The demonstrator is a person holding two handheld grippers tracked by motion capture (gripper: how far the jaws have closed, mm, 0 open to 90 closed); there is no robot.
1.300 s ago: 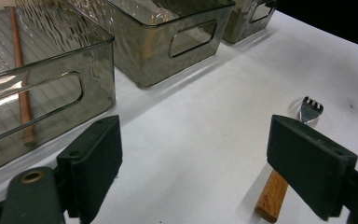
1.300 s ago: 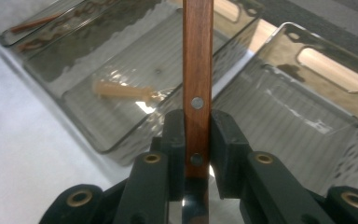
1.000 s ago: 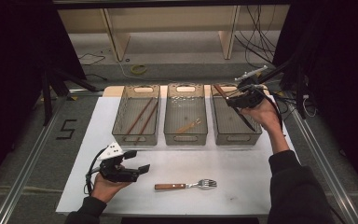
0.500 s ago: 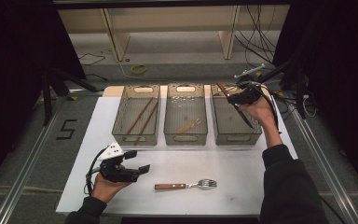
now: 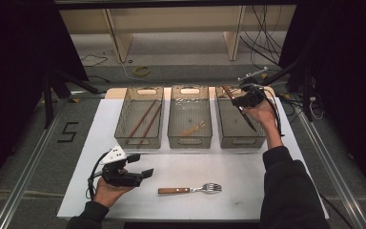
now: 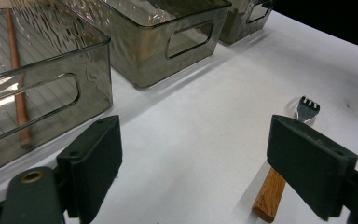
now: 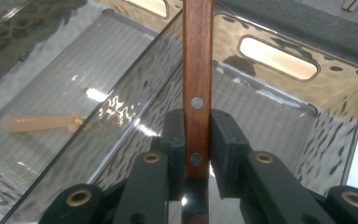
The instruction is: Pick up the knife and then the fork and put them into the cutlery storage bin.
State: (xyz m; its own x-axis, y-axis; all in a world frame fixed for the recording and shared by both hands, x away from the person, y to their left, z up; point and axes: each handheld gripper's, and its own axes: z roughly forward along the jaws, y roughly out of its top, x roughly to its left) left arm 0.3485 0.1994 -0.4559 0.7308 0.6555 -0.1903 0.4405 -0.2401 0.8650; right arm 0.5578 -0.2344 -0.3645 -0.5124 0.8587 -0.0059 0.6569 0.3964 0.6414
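I've got the right gripper [image 7: 197,135] clamped on a wooden-handled knife [image 7: 197,70] over the right bin [image 5: 225,138] at the mat's far right corner, mid-drop. Next: lower, release. Left gripper [image 6: 209,163] idles open near the fork [image 6: 289,154] at the front edge.

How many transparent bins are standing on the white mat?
3, in one row: left bin with chopsticks, middle bin with a small wooden utensil, right bin under the right gripper.
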